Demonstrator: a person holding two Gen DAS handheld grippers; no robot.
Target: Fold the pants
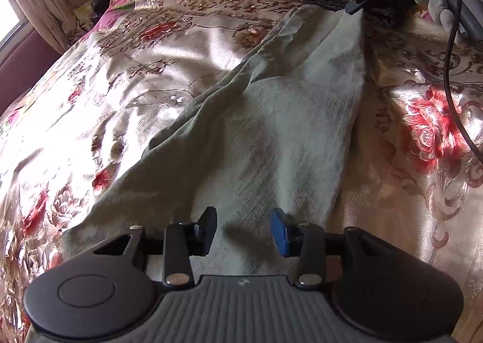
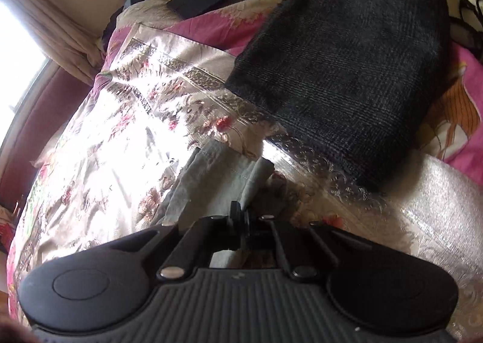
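Satin floral bedspread (image 1: 126,77) carries our grey pants (image 1: 265,119) beside a curtained window (image 2: 18,50). Our left gripper (image 1: 244,229) hovers parted; our right gripper (image 2: 241,216) pinches the hem.

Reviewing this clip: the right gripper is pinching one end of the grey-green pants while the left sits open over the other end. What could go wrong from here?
1. The right gripper is shut on only an edge of the grey-green corduroy pants; the fabric may slip out when lifted.
2. The left gripper is open above the cloth, so closing may also catch the glossy floral bedspread.
3. The folded dark knit garment lies close to the held end and may get dragged.
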